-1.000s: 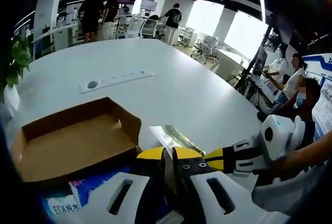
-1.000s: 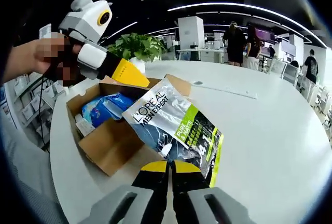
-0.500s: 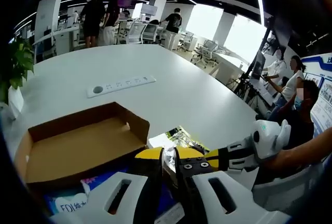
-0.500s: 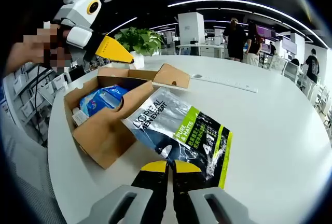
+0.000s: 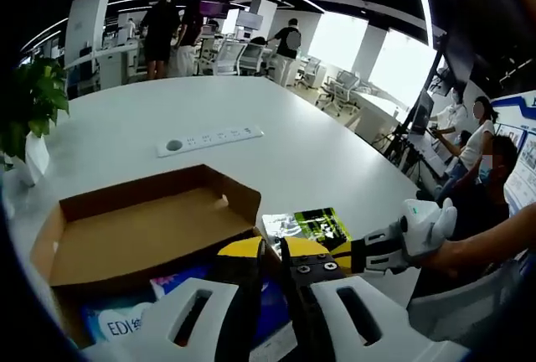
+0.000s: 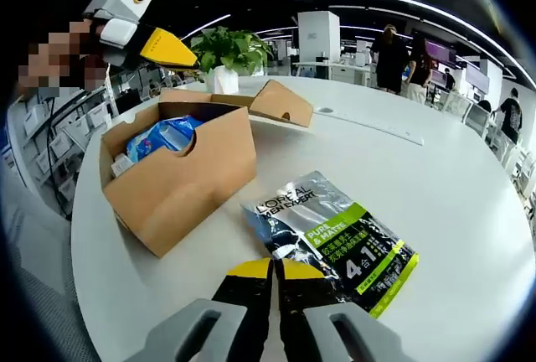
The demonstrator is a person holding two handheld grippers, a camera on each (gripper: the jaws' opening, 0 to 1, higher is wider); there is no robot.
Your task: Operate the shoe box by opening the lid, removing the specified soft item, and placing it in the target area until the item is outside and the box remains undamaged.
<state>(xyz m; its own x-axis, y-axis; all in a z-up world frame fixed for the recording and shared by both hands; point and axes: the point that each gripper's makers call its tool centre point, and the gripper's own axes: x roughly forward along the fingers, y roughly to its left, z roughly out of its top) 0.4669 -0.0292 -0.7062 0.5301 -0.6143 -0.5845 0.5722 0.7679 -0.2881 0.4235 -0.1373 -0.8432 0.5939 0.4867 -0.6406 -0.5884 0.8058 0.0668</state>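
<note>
The soft pouch [image 6: 335,240], a dark and green printed sachet, lies flat on the white tabletop [image 6: 469,169] just beside the open shoe box [image 6: 180,173], fully outside it; in the left gripper view its corner [image 5: 306,226] peeks past the box's raised lid [image 5: 142,228]. The right gripper [image 6: 274,271] has its yellow-tipped fingers clenched together right at the pouch's near corner, though whether they actually pinch it I cannot tell. The left gripper [image 5: 272,253] hovers over the box with fingers also closed on nothing visible. A blue packet [image 6: 163,137] lies inside the box. Placement looks essentially done; next, I judge, comes releasing and backing away without nudging the box.
</note>
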